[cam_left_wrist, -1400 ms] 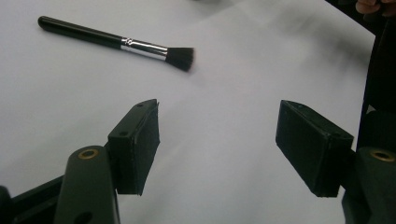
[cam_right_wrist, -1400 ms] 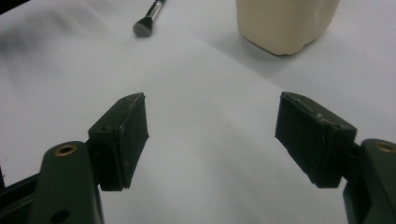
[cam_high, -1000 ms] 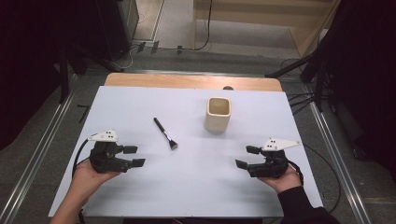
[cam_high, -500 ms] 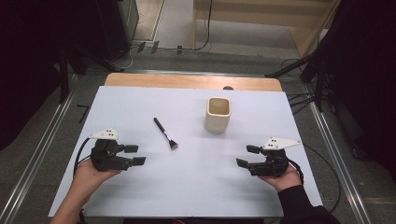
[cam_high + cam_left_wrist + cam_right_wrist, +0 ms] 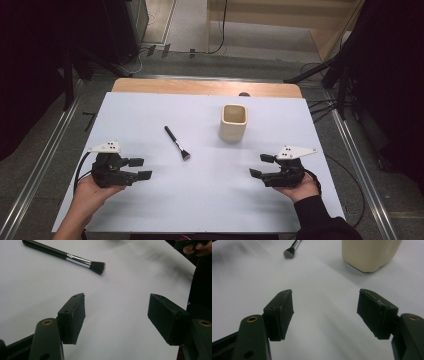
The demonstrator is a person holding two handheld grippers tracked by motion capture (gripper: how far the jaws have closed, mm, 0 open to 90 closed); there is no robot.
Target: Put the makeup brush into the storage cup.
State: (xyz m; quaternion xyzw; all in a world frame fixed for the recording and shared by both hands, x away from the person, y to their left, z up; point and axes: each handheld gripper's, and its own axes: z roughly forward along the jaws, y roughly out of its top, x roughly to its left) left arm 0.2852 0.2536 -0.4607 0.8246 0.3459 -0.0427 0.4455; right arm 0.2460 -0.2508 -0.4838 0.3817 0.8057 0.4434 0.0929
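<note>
A black-handled brush [image 5: 176,142] with a silver ferrule lies flat on the white tabletop [image 5: 150,110], bristles toward the near side. A cream square cup [image 5: 233,122] stands upright to its right. My left gripper [image 5: 141,168] rests near the front left, open, with nothing between its jaws, short of the brush. My right gripper [image 5: 260,165] sits at the front right, open and holding nothing, below the cup. In the left gripper view the brush [image 5: 67,256] lies beyond the open left gripper [image 5: 116,312]. In the right gripper view the cup [image 5: 369,253] and brush head [image 5: 291,250] lie past the open right gripper [image 5: 325,312].
A strip of bare wood [image 5: 200,87] shows along the table's far edge. Metal floor rails [image 5: 45,160] run down both sides, with dark stands and cables [image 5: 345,75] around. White surface lies between the two grippers. The other hand [image 5: 197,246] shows far off in the left gripper view.
</note>
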